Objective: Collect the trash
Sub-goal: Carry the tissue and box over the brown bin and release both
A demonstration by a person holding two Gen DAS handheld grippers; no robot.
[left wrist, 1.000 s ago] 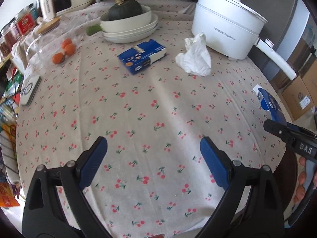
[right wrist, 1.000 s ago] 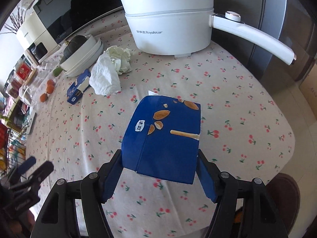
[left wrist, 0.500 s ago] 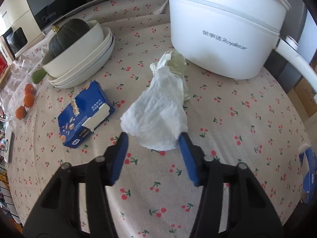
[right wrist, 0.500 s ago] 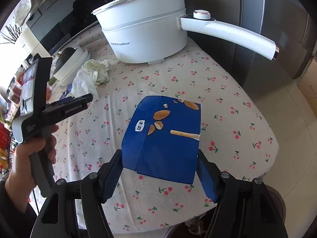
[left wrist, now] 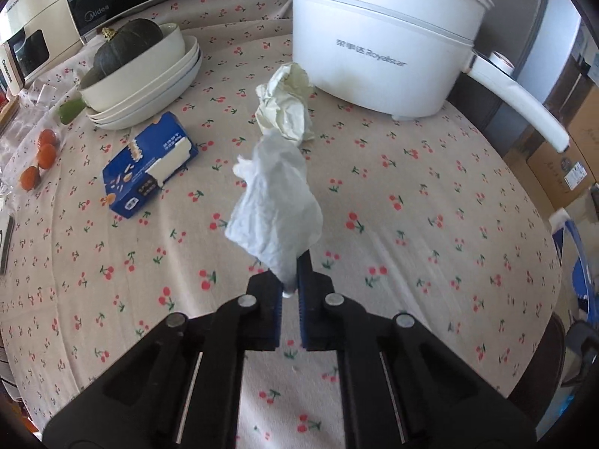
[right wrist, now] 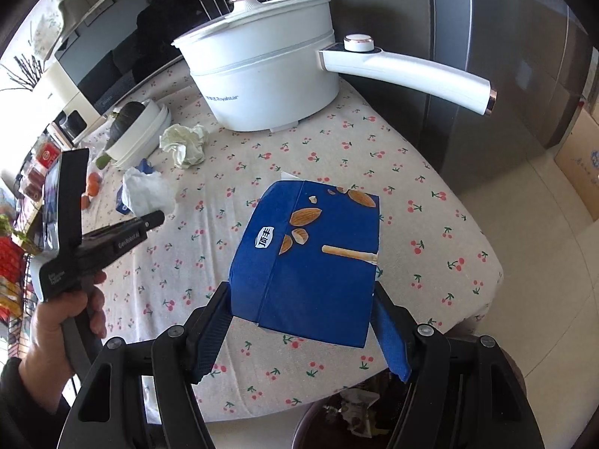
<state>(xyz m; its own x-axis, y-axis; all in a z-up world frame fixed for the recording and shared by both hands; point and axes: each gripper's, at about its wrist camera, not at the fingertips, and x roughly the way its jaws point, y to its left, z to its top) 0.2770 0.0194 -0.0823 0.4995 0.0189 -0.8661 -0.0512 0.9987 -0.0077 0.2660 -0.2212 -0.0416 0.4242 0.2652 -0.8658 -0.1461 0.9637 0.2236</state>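
Note:
My left gripper (left wrist: 290, 280) is shut on a crumpled white tissue (left wrist: 277, 213) and holds it above the cherry-print tablecloth (left wrist: 411, 205); both also show in the right wrist view, the gripper (right wrist: 157, 219) with the tissue (right wrist: 148, 192). A second, yellowish crumpled paper (left wrist: 286, 103) lies beside the white pot (left wrist: 378, 37). A blue snack box (left wrist: 149, 164) lies on the cloth at left. My right gripper (right wrist: 299, 329) is shut on a blue almond-snack box (right wrist: 310, 258), held over the table's near edge.
Stacked white dishes with a dark squash (left wrist: 138, 71) stand at back left, oranges (left wrist: 41, 157) at the far left. The pot's long handle (right wrist: 408, 71) juts right. A dark bin with trash (right wrist: 359, 415) stands below the table edge. A cardboard box (left wrist: 561, 161) is on the floor.
My left gripper closed on the white tissue and lifted it off the cloth. My right gripper, still holding the blue box, drew back toward the table edge over the bin.

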